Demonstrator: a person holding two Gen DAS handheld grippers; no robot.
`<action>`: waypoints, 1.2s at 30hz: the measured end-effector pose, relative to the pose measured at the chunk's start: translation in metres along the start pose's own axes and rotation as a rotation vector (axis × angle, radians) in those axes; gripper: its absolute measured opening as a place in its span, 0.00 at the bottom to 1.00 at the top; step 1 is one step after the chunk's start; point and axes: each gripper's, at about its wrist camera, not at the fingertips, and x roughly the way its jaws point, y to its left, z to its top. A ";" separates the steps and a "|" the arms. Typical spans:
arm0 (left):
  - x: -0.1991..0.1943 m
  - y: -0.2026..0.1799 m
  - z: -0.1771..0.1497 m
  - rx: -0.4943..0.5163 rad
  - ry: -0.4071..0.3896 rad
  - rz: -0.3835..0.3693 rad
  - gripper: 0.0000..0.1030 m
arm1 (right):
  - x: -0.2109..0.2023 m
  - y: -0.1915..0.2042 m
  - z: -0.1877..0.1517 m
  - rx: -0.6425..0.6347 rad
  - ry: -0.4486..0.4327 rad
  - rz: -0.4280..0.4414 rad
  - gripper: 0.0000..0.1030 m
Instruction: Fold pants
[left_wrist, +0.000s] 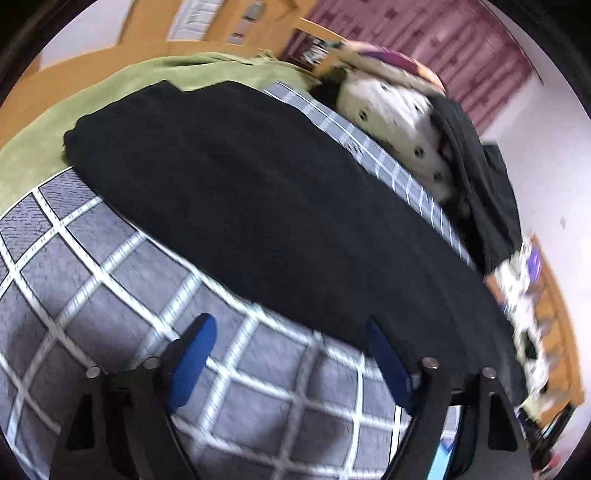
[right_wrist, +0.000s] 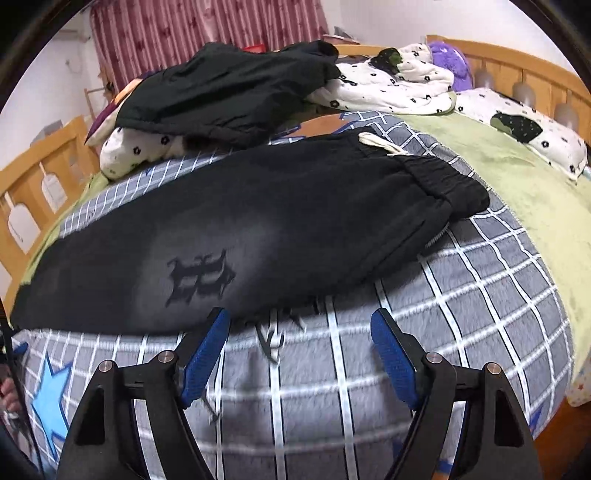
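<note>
**Black pants laid flat on the bed, both grippers released**

The black pants (right_wrist: 258, 229) lie stretched across a grey blanket (right_wrist: 461, 295) with a white grid, on a bed with a wooden frame (right_wrist: 517, 62). In the right wrist view the waistband (right_wrist: 447, 181) sits at the far right with a cream drawstring (right_wrist: 376, 142) showing above it, and the legs run to the near left. A dark gothic-style emblem (right_wrist: 201, 277) is printed on a faded patch of the leg; its letters cannot be read.

The right gripper (right_wrist: 301, 334) hovers just in front of the pants' near edge, blue pads spread wide, nothing between them. The left gripper (left_wrist: 290, 341) is likewise released, its right finger touching or just beside the pants (left_wrist: 240, 206) edge; the blur hides which.

Beyond the pants, a second dark garment (right_wrist: 229, 88) is heaped on a white quilt with black flowers (right_wrist: 391, 85). A green sheet (right_wrist: 524, 177) shows at the right, and red curtains (right_wrist: 207, 26) hang at the far wall.
</note>
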 end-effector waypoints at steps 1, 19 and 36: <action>0.003 0.005 0.004 -0.023 0.001 -0.010 0.73 | 0.003 -0.002 0.004 0.013 -0.003 0.005 0.76; -0.038 -0.015 0.064 0.070 -0.094 0.008 0.09 | -0.008 0.009 0.069 0.014 -0.134 0.028 0.19; 0.004 -0.078 0.139 0.180 -0.212 0.111 0.09 | 0.015 0.035 0.136 -0.069 -0.219 0.063 0.17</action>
